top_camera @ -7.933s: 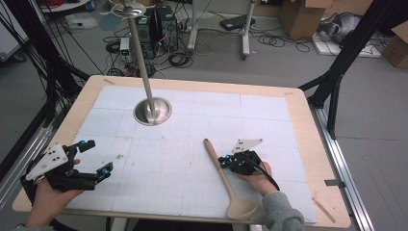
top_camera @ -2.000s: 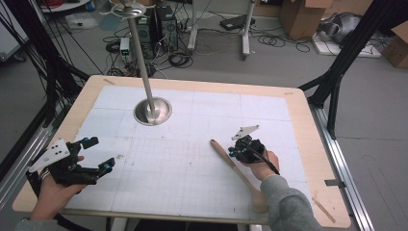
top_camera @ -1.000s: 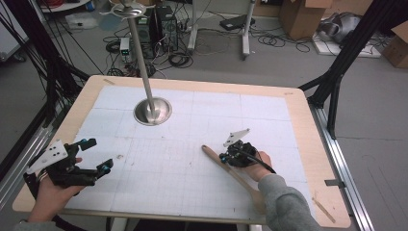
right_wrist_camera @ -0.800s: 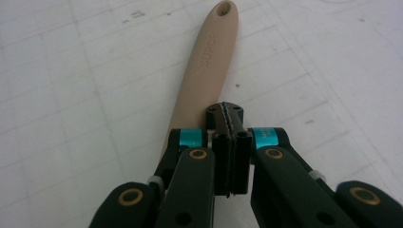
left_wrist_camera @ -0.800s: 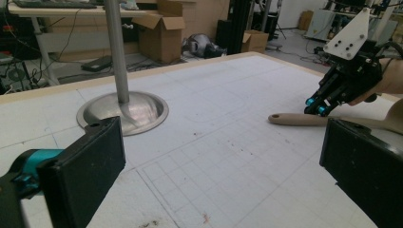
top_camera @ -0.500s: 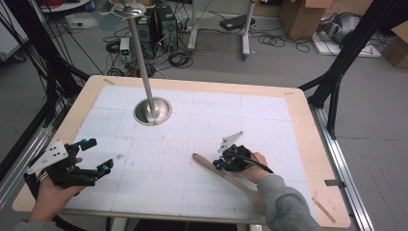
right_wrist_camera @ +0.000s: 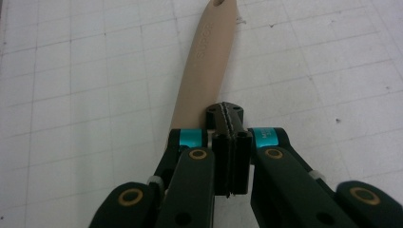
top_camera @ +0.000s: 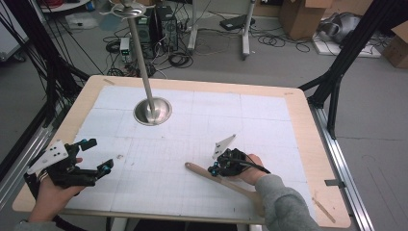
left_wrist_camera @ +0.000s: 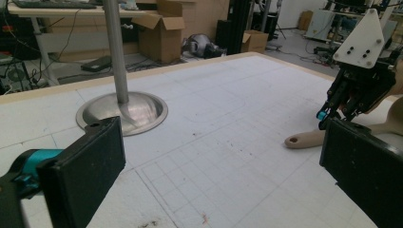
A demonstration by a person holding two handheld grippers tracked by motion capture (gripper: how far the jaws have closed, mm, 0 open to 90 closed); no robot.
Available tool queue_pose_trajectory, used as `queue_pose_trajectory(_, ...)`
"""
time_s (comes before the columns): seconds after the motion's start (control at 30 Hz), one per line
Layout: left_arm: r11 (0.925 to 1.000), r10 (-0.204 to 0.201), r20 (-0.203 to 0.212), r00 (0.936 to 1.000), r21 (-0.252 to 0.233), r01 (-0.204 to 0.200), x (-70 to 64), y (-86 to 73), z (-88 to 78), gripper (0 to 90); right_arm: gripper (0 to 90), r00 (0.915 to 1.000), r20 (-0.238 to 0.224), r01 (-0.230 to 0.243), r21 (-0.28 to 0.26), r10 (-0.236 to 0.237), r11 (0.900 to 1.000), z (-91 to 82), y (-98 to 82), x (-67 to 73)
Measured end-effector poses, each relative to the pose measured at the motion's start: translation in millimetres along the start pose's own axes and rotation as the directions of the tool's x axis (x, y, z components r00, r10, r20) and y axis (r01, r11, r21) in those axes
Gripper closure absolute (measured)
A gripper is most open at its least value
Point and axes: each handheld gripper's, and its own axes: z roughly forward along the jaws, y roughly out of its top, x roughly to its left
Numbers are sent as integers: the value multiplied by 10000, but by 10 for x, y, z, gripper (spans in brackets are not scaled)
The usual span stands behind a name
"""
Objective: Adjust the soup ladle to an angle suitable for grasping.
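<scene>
Spoon bowl: hiding under the grey sleeve (top_camera: 284, 204) in the high view, leaving just the handle of the wooden spoon (top_camera: 211, 175) showing.
Spoon in right gripper view: running off the top edge at its tip (right_wrist_camera: 209, 52), lower part passing beneath the right gripper (right_wrist_camera: 228, 118); contact with the fingers not telling.
Spoon in left gripper view: being cut by the right edge and partly covered by the near black finger (left_wrist_camera: 366, 166).
Pole top: running out of the upper edge above the metal stand (top_camera: 152, 110).
Left gripper: fingers (left_wrist_camera: 85, 166) being cropped by the bottom edge.
Stamped lettering on handle: staying too blurred for reading.
</scene>
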Motion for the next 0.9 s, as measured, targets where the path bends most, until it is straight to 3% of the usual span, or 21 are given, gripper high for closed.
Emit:
queue_pose_trajectory(0.1,10000,23,4,10000,20,-23,-2,2,-4,17,900,9997,128,206,48,-207,9998,-4,6,2)
queue_pose_trajectory(0.37,10000,36,9,10000,23,-36,2,0,-5,18,900,9993,338,-156,-110,160,9998,-75,-8,-3)
queue_pose_trajectory(0.5,10000,17,-4,10000,26,-17,3,-3,-4,18,900,9993,344,-106,-132,111,9999,-108,-15,13)
queue_pose_trajectory(0.7,10000,39,0,10000,25,-39,3,-3,-2,18,900,9976,611,-293,-477,322,9984,-282,-18,54)
queue_pose_trajectory(0.73,10000,18,3,10000,21,-18,4,-1,-2,17,900,9963,794,-275,-772,336,9966,-383,-7,83)
queue_pose_trajectory(0.9,10000,25,24,10000,18,-25,9,1,6,17,866,9920,1203,-241,-1144,380,9931,-541,-14,158)
